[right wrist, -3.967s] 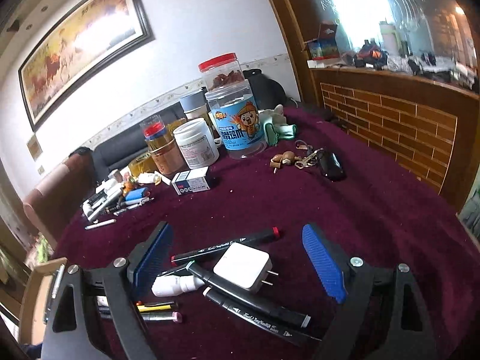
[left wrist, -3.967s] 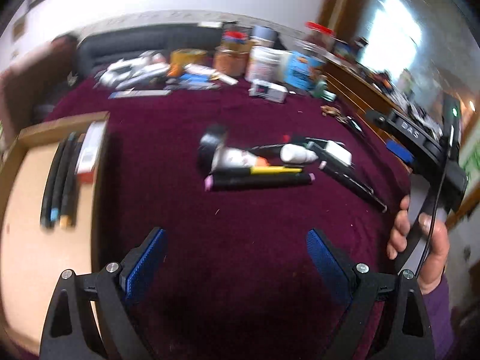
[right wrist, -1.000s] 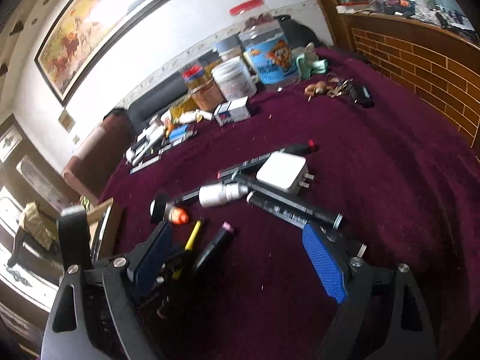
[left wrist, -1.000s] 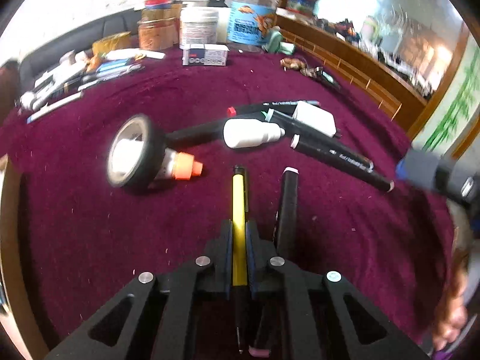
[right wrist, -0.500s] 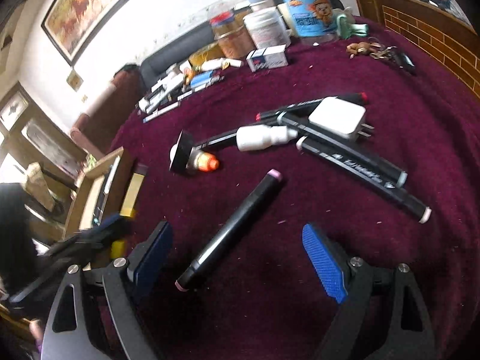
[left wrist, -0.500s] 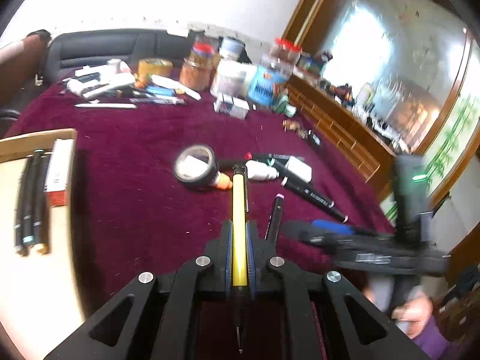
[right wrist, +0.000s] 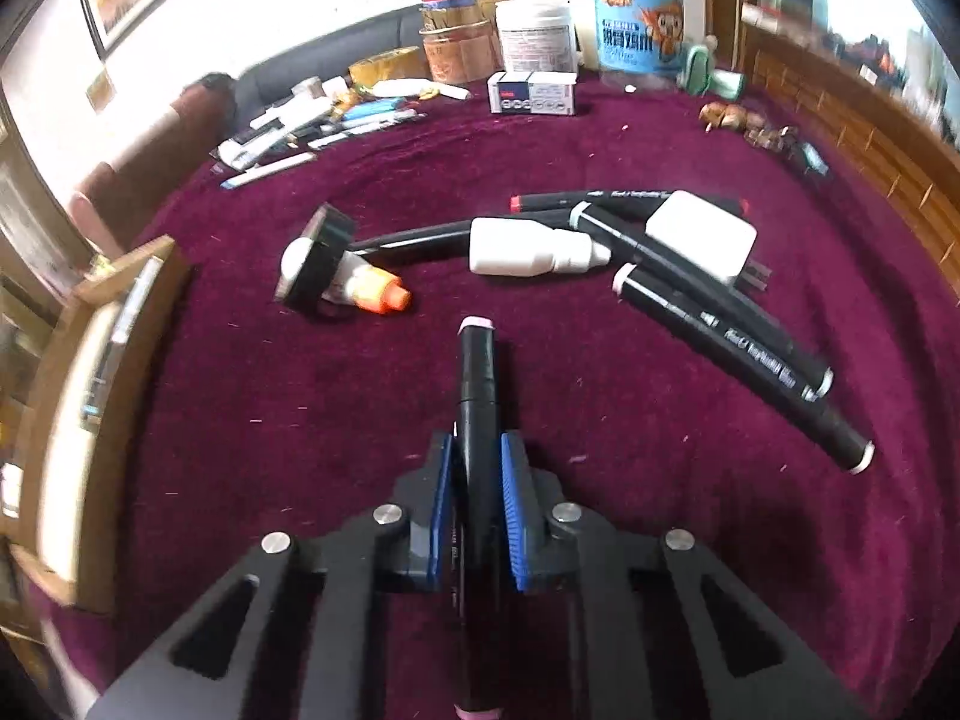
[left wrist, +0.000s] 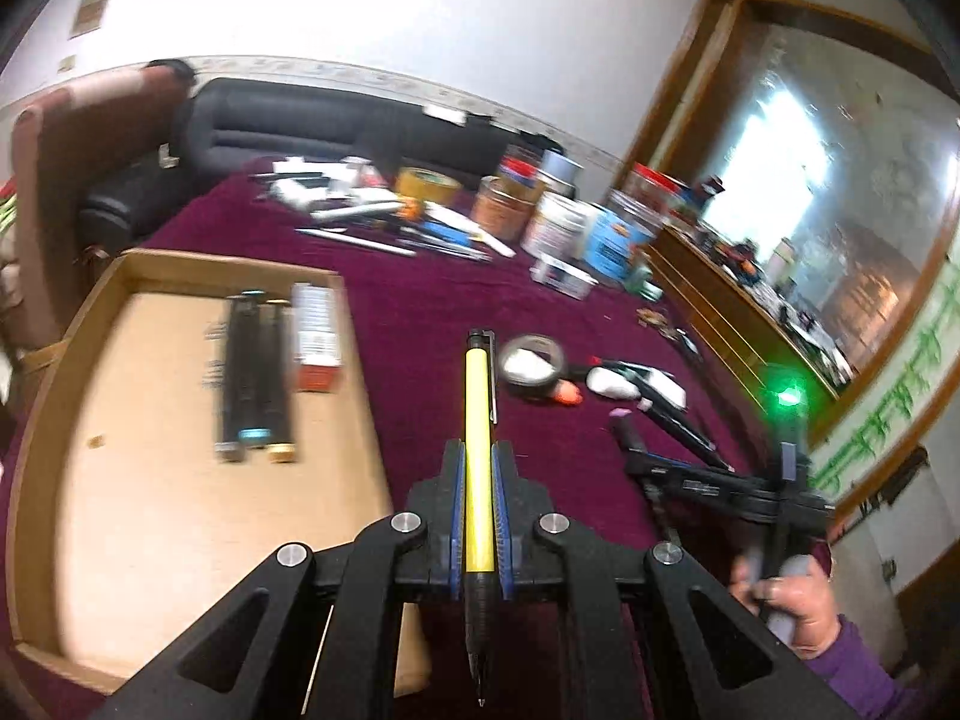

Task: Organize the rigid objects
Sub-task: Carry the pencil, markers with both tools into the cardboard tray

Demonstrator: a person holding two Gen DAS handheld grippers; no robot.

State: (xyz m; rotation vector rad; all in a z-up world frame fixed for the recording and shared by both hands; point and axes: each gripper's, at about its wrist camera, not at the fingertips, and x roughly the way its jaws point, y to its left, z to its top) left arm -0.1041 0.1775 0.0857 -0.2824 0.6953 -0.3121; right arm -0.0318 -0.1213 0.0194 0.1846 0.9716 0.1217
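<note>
My left gripper (left wrist: pixel 478 456) is shut on a yellow pen (left wrist: pixel 478 402), held above the maroon tablecloth beside a shallow cardboard tray (left wrist: pixel 162 420). The tray holds black markers (left wrist: pixel 255 378) and a small red-and-white box (left wrist: pixel 316 336). My right gripper (right wrist: pixel 474 450) is shut on a black marker with a pink cap (right wrist: pixel 477 372), low over the cloth. Ahead of it lie a black tape roll (right wrist: pixel 315 264), a white bottle (right wrist: pixel 528 246), a white charger (right wrist: pixel 699 234) and more black markers (right wrist: pixel 738 354). The right gripper also shows in the left wrist view (left wrist: pixel 636 450).
Jars and tubs (right wrist: pixel 540 30), a small box (right wrist: pixel 531 93) and a pile of pens and tubes (right wrist: pixel 312 126) stand at the table's far side. Keys (right wrist: pixel 756 126) lie far right. A wooden ledge (left wrist: pixel 750 324) runs along the right. A sofa (left wrist: pixel 300 120) is behind.
My left gripper has lifted the yellow pen and swung left toward the tray. My right gripper has closed on the pink-capped black marker, which lay loose half a second ago.
</note>
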